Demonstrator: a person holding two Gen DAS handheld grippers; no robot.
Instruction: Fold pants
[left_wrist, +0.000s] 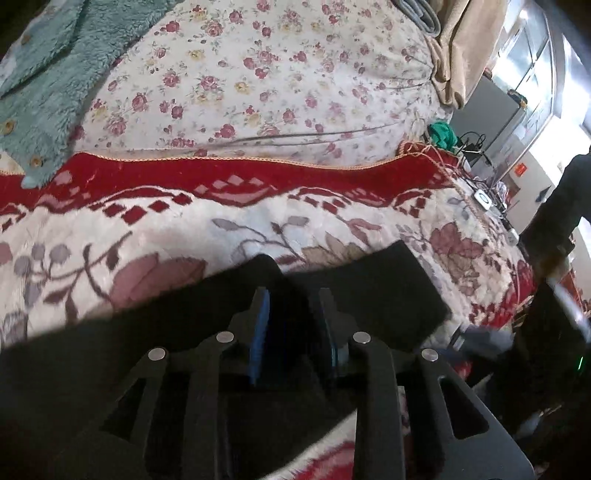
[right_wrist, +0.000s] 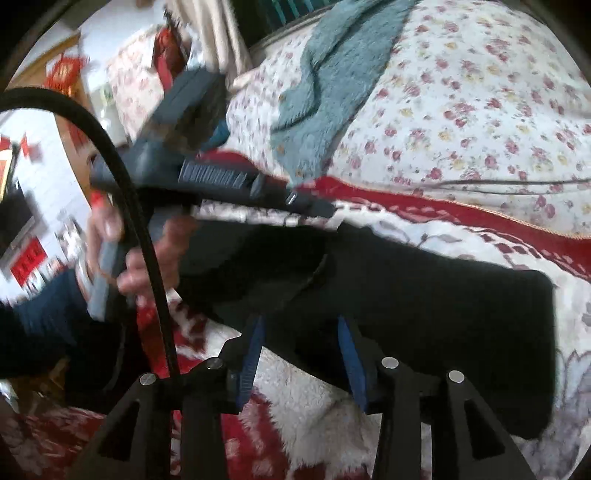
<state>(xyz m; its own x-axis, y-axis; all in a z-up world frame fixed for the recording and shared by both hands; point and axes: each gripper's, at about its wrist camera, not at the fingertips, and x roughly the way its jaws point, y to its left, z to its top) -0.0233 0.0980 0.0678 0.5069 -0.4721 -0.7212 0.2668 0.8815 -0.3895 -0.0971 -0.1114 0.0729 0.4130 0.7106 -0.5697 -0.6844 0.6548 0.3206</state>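
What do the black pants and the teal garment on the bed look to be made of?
Black pants: matte, smooth, likely a thick knit or fleece; no sheen, soft rounded folds. Teal garment: fluffy fleece or sherpa, judging by its shaggy pile; buttons along one edge.

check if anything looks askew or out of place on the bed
Nothing is spilled or damaged. The black fabric pants lie folded but slanted across the red-and-cream floral blanket, and a teal fleece garment lies crumpled behind them.
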